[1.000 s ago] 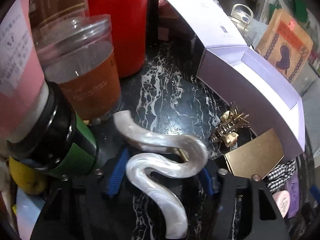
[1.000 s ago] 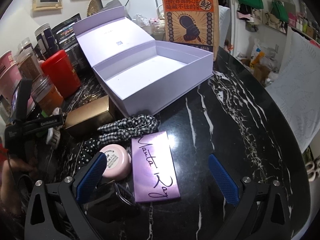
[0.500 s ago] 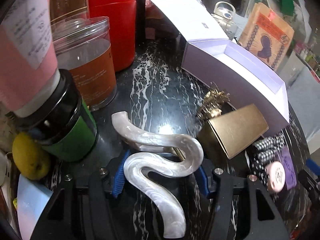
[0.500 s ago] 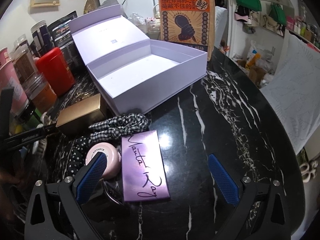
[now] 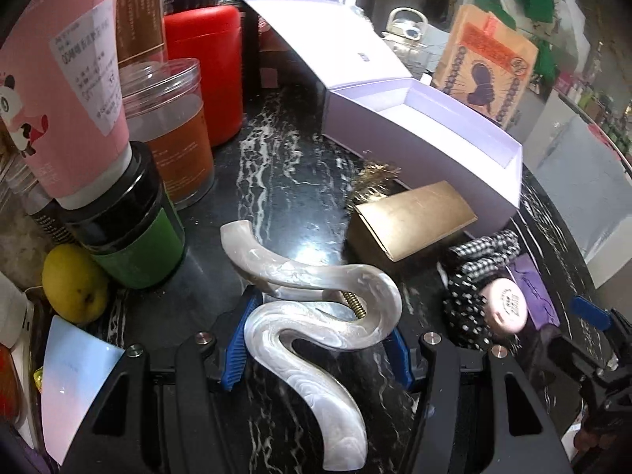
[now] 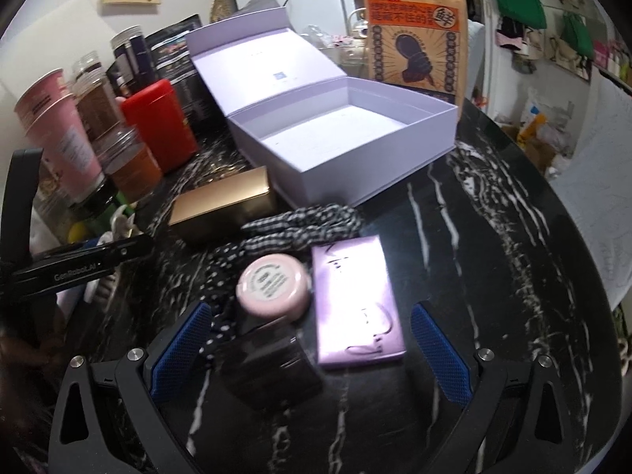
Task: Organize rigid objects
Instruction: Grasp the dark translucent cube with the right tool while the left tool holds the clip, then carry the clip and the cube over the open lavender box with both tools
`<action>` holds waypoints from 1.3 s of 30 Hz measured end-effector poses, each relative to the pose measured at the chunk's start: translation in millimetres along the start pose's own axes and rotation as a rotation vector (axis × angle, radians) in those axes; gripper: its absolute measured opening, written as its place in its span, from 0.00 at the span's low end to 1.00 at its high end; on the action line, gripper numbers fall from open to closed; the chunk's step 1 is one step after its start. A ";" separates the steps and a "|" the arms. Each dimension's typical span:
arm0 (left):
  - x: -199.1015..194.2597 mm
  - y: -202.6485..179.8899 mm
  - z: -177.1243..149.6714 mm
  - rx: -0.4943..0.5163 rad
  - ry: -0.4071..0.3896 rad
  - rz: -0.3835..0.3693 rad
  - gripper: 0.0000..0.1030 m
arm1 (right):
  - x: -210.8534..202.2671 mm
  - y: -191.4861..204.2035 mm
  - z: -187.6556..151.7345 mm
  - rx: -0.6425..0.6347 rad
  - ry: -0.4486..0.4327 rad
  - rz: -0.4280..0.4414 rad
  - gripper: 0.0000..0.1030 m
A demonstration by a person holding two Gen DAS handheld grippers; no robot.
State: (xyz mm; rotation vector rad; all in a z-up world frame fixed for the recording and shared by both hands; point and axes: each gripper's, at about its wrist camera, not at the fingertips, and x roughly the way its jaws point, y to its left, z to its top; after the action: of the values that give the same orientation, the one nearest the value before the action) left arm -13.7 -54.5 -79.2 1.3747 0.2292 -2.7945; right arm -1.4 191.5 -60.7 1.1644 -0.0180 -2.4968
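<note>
1. The left gripper [image 5: 316, 339] has its blue pads clamped on a pearly S-shaped hair clip [image 5: 316, 316], held above the black marble table [image 5: 276, 181].
2. The right gripper [image 6: 312, 347] stands wide open, with nothing pressed; a pink jar [image 6: 272, 288], a purple palette [image 6: 355, 300] and a dark box [image 6: 272, 371] lie on the table between its pads.
3. The open lilac box [image 6: 347, 150] sits farther back, empty.
4. A gold box [image 6: 225, 205] lies just left of it, near the scrunchies [image 6: 304, 221].
</note>
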 end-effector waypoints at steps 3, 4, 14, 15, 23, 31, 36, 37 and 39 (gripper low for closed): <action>-2.3 -2.4 -5.5 0.008 0.008 -0.011 0.56 | -2.8 7.0 -5.6 -0.020 -0.009 0.022 0.99; -3.1 -3.2 -8.3 0.011 0.012 -0.014 0.56 | -3.5 8.9 -6.7 -0.026 -0.014 0.024 0.99; -9.2 -6.5 -24.6 0.024 0.026 -0.030 0.56 | 5.9 18.5 -20.4 -0.071 0.011 0.045 0.79; -10.2 -7.3 -25.9 0.025 0.025 -0.032 0.56 | 5.5 19.1 -21.5 -0.075 0.004 0.043 0.78; -15.3 -11.9 -32.5 0.038 0.021 -0.043 0.56 | 3.7 19.7 -23.4 -0.064 -0.011 0.044 0.50; -33.1 -17.4 -38.4 0.050 -0.009 -0.050 0.56 | -12.7 19.4 -30.3 -0.033 -0.054 0.060 0.49; -49.3 -23.8 -40.5 0.062 -0.039 -0.058 0.56 | -30.1 20.8 -33.7 -0.023 -0.089 0.071 0.49; -52.5 -25.6 -41.1 0.066 -0.046 -0.058 0.56 | -32.2 21.2 -34.3 -0.025 -0.094 0.070 0.49; -57.3 -28.2 -40.8 0.070 -0.056 -0.060 0.56 | -36.8 22.5 -35.5 -0.027 -0.100 0.065 0.49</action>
State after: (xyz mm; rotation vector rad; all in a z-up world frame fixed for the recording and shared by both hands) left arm 51.2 -23.7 -55.0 1.3228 0.1767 -2.9119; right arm 53.9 188.7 -53.1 1.0105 -0.0481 -2.4877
